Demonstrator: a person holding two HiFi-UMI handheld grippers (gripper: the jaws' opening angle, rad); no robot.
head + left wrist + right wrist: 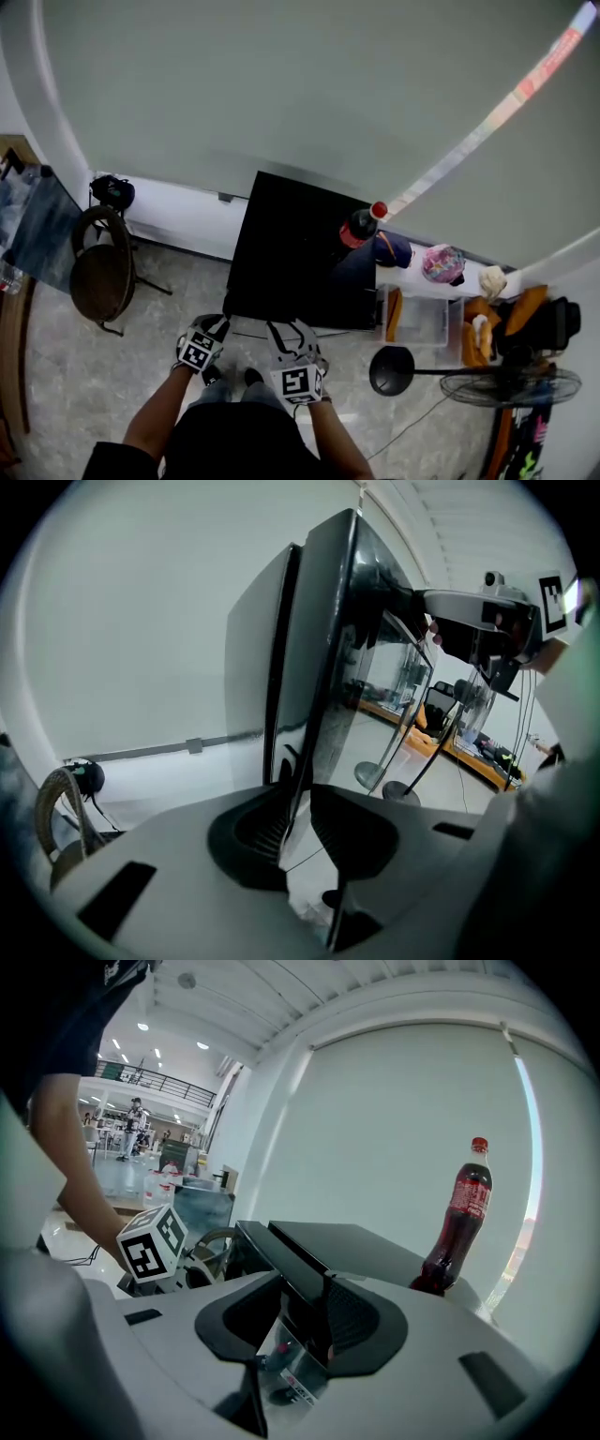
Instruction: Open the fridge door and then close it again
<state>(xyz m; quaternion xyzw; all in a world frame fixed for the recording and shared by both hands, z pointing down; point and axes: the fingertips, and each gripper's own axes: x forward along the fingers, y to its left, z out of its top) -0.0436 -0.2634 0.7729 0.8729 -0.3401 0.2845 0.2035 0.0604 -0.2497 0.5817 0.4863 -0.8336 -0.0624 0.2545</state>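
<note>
Gripping fridge door (328,667) w/ both grippers, so looks mid-task, not finished. Pinching door's thin side edge betw. left gripper (298,810) fingers (255,829), nearly closed, ribbed pads apparently on it. Clamping door's top edge betw. right gripper (302,1314) fingers (354,1318), set wider, seemingly pressed on it too. Reading door as v. close to fridge body (258,649): only a narrow dark slit just beyond left fingers, so barely ajar at most. Can't tell whether swing-out is starting or shut-back is ending. Either way, prob. still needs a push flush + letting go.

Materials, as seen past the fingers:
- Door: flat black slab, glossy, mirror-like sheen, straight sharp edges. Prob. slick on the face, hence grip on the edges.
- Body: boxy, duller black, flat top.
- Cola bottle (459,1222): clear plastic, dark drink, red cap, upright on fridge top, beyond + right of right fingers, well apart from them.
</note>
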